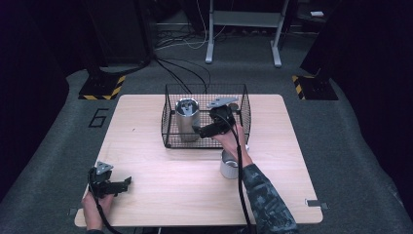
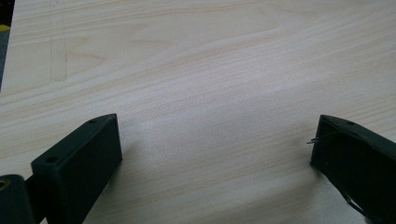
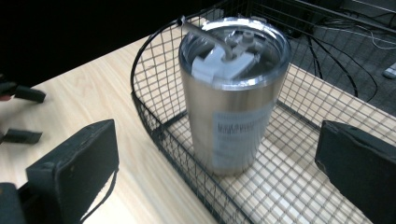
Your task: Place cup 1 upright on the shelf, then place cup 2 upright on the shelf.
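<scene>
Steel tumbler (image 3: 232, 102) stands upright inside the black wire basket (image 3: 154, 126), near its left end, clear lid on top, pale label on its side facing the camera.

grey carpet floor (image 1: 341, 146), dark walls, pale wooden table (image 1: 160, 165), trailing cables (image 1: 185, 68)

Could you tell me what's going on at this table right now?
A person works at a wooden table with a gripper in each hand. The right gripper is open inside a black wire basket, aimed at a steel tumbler that stands upright there with its clear lid on; the jaws sit either side of it, not touching. A small white cup sits in front of the basket. The left gripper rests open near the table's front left corner.
</scene>
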The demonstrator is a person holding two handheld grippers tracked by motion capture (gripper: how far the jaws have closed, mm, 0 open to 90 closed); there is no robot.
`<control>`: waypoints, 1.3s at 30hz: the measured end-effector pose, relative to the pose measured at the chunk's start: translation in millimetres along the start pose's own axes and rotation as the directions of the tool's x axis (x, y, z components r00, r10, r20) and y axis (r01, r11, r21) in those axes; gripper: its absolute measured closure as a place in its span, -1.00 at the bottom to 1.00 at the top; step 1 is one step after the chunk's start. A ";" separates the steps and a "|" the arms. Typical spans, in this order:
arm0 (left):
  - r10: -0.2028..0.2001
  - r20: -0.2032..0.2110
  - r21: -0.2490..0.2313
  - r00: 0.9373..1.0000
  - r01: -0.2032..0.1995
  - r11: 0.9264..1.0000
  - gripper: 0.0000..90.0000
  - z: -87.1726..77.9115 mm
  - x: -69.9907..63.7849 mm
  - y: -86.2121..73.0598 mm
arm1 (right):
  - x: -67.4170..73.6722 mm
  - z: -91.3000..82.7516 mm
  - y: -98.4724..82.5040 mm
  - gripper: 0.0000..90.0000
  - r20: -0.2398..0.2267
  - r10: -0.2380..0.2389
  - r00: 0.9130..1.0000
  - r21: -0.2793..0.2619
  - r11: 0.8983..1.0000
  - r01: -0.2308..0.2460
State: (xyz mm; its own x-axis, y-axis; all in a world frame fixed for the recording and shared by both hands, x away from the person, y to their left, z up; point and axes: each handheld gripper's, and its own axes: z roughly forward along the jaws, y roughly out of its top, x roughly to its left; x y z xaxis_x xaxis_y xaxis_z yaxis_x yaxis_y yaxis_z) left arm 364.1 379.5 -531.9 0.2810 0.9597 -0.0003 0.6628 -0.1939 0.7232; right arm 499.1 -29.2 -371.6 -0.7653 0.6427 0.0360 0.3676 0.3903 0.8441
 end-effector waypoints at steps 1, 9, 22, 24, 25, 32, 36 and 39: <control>0.000 0.000 0.000 1.000 0.000 1.000 -0.97 0.0 0.0 0.0 | 0.4 -4.0 -2.9 -1.00 -0.001 0.001 1.000 0.002 1.000 -0.001; -0.001 -0.001 -0.001 1.000 0.001 1.000 -0.97 0.2 0.0 0.0 | 2.7 -36.1 -24.6 -1.00 0.009 -0.019 1.000 0.000 1.000 0.019; -0.005 -0.006 -0.013 1.000 0.005 1.000 -0.97 1.0 -0.4 -0.4 | -0.1 -64.6 -69.7 -1.00 0.022 0.016 1.000 0.044 0.999 -0.017; -0.005 -0.007 -0.013 1.000 0.005 1.000 -0.97 1.1 -0.4 -0.4 | 0.1 -67.8 -78.0 -1.00 0.023 0.028 0.999 0.053 0.998 -0.029; -0.005 -0.006 -0.013 1.000 0.005 1.000 -0.97 1.1 -0.5 -0.5 | 0.2 -69.4 -82.3 -1.00 0.024 0.031 0.999 0.056 0.998 -0.033; -0.004 -0.007 -0.011 1.000 0.004 1.000 -0.97 0.9 -0.5 -0.4 | -0.7 -74.4 -109.9 -1.00 0.048 0.067 0.997 0.084 0.994 -0.071; -0.002 -0.001 -0.001 1.000 0.002 1.000 -0.97 0.2 -0.1 0.0 | 1.2 -73.7 -118.8 -1.00 0.054 0.062 0.997 0.101 0.993 -0.067; -0.002 -0.006 -0.007 1.000 0.002 1.000 -0.97 0.6 -0.3 -0.3 | 1.9 -72.1 -122.3 -1.00 0.063 0.057 0.996 0.109 0.992 -0.063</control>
State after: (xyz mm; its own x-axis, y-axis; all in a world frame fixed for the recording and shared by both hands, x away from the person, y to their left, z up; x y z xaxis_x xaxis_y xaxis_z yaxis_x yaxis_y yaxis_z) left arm 364.2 379.2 -532.5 0.2758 0.9612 0.0021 0.6586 -0.1906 0.7279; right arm 414.6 -123.3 -436.2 -0.7082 0.7043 0.0498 0.4705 0.4182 0.7770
